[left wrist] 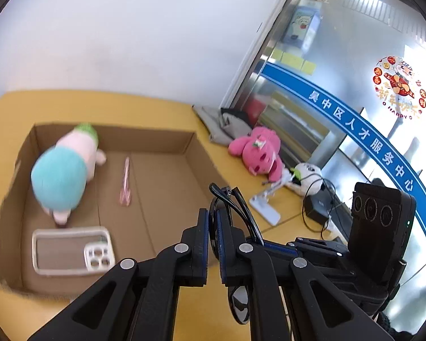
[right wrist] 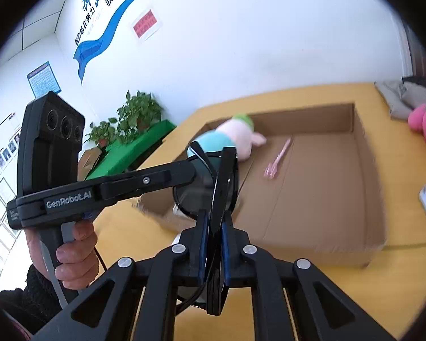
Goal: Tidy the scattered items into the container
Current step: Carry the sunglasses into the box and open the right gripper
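Note:
A pair of black sunglasses [left wrist: 242,204] hangs in the air between both grippers, just right of the box's near corner. My left gripper [left wrist: 213,227] is shut on one side of the sunglasses. My right gripper [right wrist: 214,227] is shut on the frame of the sunglasses [right wrist: 193,193] from the other side. The open cardboard box [left wrist: 113,130] lies on the yellow table [left wrist: 162,105]. Inside it are a teal and pink plush toy [left wrist: 62,176], a thin pink tool [left wrist: 125,182] and a small white scale [left wrist: 71,251].
A pink plush [left wrist: 258,150], a white plush [left wrist: 306,179], a white clip stand [left wrist: 265,207], grey cloth [left wrist: 221,125] and a black box with a cable [left wrist: 318,210] lie right of the cardboard box. A hand [right wrist: 73,258] grips the left gripper's handle. Potted plants [right wrist: 136,113] stand beyond the table.

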Available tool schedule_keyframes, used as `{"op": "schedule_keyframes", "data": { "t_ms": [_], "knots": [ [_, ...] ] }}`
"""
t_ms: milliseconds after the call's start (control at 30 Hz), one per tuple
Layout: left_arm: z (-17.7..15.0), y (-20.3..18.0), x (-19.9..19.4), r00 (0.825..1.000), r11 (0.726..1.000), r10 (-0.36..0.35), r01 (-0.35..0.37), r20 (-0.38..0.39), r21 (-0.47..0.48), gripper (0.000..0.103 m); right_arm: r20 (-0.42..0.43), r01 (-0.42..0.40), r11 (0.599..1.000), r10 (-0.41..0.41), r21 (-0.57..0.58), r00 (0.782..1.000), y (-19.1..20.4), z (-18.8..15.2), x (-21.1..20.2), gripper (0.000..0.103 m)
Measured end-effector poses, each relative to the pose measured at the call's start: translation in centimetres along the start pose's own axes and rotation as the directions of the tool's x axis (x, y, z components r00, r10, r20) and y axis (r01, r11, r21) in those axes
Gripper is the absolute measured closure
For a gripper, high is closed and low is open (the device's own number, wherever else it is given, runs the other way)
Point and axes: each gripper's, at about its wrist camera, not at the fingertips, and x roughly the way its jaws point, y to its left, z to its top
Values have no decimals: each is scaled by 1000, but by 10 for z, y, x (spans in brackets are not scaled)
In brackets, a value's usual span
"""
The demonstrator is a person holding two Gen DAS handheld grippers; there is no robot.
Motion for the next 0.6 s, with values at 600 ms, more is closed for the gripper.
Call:
{"op": "schedule_keyframes", "data": {
  "t_ms": [600],
  "knots": [
    [139,26,103,997,999,33,-31,-66,33,98,-11,99,993,-98,57,995,-74,147,39,96]
  ]
}}
